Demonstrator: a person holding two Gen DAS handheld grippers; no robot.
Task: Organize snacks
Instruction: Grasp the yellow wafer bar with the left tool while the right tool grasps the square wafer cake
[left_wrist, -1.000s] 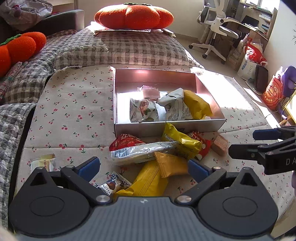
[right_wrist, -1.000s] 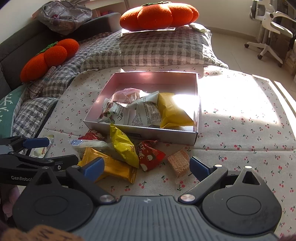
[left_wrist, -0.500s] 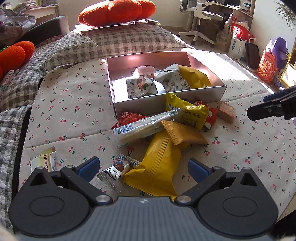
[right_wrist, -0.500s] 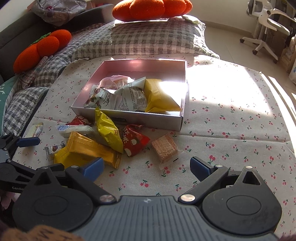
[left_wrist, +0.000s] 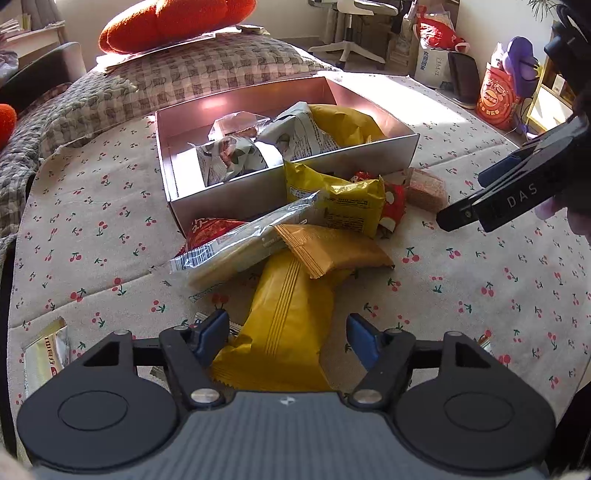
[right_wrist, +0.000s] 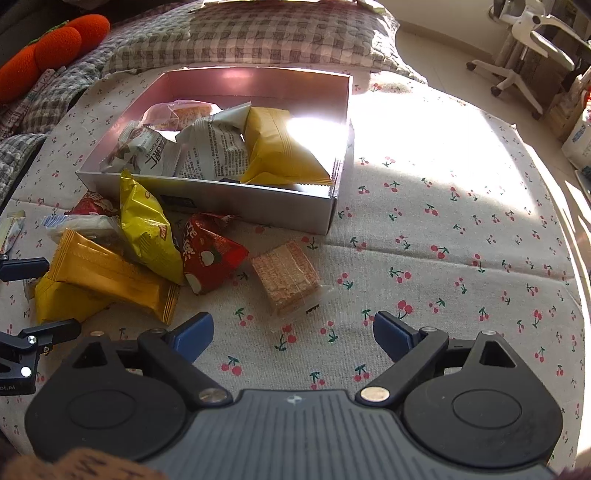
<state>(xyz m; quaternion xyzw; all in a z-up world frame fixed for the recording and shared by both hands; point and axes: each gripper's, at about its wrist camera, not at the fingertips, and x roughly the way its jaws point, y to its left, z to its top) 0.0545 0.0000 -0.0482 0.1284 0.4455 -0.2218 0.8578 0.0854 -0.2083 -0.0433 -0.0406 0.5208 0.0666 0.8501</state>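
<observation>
A silver box (left_wrist: 295, 188) (right_wrist: 207, 199) holds several snack packets. A loose pile lies in front of it: a long yellow packet (left_wrist: 284, 325), an orange packet (left_wrist: 332, 251) (right_wrist: 110, 280), a clear-wrapped bar (left_wrist: 243, 240), a yellow bag (left_wrist: 332, 199) (right_wrist: 147, 229), a red packet (right_wrist: 210, 254) and a wrapped wafer (right_wrist: 286, 280) (left_wrist: 424, 188). My left gripper (left_wrist: 288, 332) is open, its fingers either side of the long yellow packet's near end. My right gripper (right_wrist: 291, 332) is open and empty, just short of the wafer.
A small white sachet (left_wrist: 46, 354) lies at the left on the cherry-print cloth (right_wrist: 443, 258). A checked cushion (left_wrist: 147, 88) and orange pumpkin pillows (right_wrist: 48, 51) sit behind the box. An office chair (right_wrist: 524, 55) and bags (left_wrist: 498, 96) stand on the floor to the right.
Both grippers have moved forward and down toward the pile. The left one now straddles the long yellow packet; the right one has closed in on the wafer.
</observation>
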